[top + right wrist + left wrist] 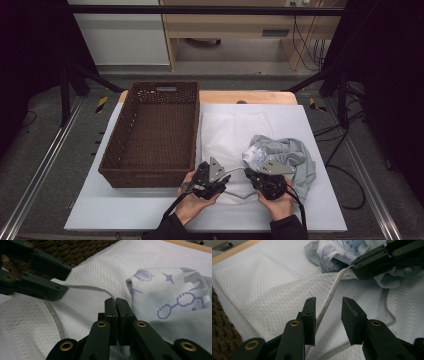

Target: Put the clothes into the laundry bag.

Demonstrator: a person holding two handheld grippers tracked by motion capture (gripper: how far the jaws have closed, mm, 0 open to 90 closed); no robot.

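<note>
Nearest the person, the right gripper (116, 301) has its jaws pinched tight on the white drawstring (87, 287) of the mesh laundry bag (227, 132), which lies flat on the tabletop (280, 210). The left gripper (328, 303) hangs with jaws parted around the cord (not yet gripping). Next, I judge, it must close and pull. Beyond lie the printed garment (287, 152) and wicker basket (155, 132).

Dim surroundings, even light, soft focus
</note>
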